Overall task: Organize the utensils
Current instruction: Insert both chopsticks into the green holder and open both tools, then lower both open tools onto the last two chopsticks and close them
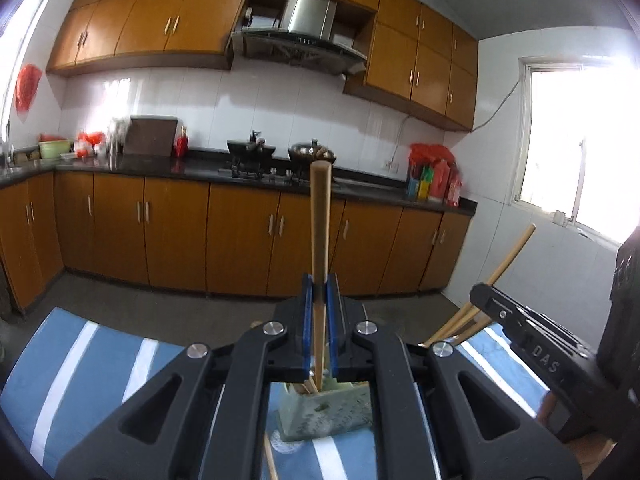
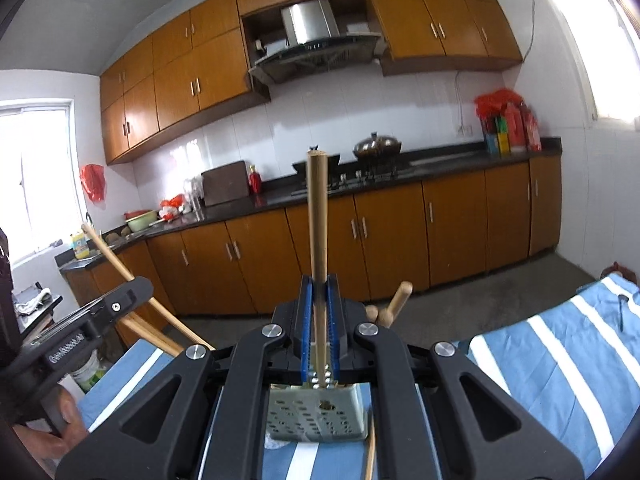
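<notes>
Striped cloth (image 2: 560,360), perforated holder (image 2: 316,416) containing chopsticks (image 1: 308,386)

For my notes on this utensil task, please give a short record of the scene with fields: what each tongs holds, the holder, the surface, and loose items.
left tongs: shut on a chopstick, pointing up
right tongs: shut on a stick, pointing up
holder: pale green, perforated, below the tongs, sticks inside
surface: blue cloth with white stripes
loose items: one stick lying on the cloth beside the holder
</notes>
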Action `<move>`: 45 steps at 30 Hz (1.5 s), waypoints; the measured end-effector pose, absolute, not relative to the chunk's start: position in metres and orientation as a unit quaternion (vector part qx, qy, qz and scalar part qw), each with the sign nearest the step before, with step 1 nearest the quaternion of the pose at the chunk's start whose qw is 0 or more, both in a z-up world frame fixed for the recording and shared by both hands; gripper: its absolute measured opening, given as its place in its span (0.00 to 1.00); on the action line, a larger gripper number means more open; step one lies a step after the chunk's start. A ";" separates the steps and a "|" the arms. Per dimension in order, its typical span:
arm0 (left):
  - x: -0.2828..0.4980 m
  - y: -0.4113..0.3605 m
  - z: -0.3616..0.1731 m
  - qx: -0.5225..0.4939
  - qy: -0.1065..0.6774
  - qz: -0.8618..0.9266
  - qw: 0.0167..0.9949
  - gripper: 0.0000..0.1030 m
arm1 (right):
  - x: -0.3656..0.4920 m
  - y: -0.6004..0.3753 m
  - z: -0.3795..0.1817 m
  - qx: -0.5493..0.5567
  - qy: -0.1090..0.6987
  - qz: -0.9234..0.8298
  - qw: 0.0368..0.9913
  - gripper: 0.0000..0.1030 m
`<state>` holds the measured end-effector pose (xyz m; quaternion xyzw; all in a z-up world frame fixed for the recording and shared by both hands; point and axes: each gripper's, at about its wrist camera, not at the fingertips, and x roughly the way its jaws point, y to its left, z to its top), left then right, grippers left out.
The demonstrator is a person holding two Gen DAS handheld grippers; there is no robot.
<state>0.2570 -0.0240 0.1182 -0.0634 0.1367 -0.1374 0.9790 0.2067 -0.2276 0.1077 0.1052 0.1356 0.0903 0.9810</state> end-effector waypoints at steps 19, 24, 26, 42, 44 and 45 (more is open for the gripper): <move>0.207 0.017 0.098 -0.081 0.168 -0.118 0.975 0.30 | 0.146 -0.249 0.098 0.102 0.157 0.058 0.981 0.28; 0.211 0.028 0.027 -0.058 0.272 -0.096 0.956 0.33 | 0.160 -0.257 0.018 0.100 0.302 0.041 0.947 0.28; 0.215 0.028 -0.002 -0.055 0.316 -0.090 0.943 0.33 | 0.168 -0.250 -0.015 0.103 0.357 0.046 0.927 0.28; 0.213 -0.003 -0.074 -0.042 0.409 -0.109 0.905 0.34 | 0.184 -0.217 -0.073 0.063 0.430 0.055 0.899 0.07; 0.216 -0.008 -0.078 -0.036 0.417 -0.106 0.902 0.34 | 0.183 -0.225 -0.072 0.063 0.427 0.041 0.901 0.07; 0.218 -0.009 -0.079 -0.033 0.420 -0.105 0.901 0.34 | 0.182 -0.230 -0.072 0.065 0.426 0.035 0.902 0.07</move>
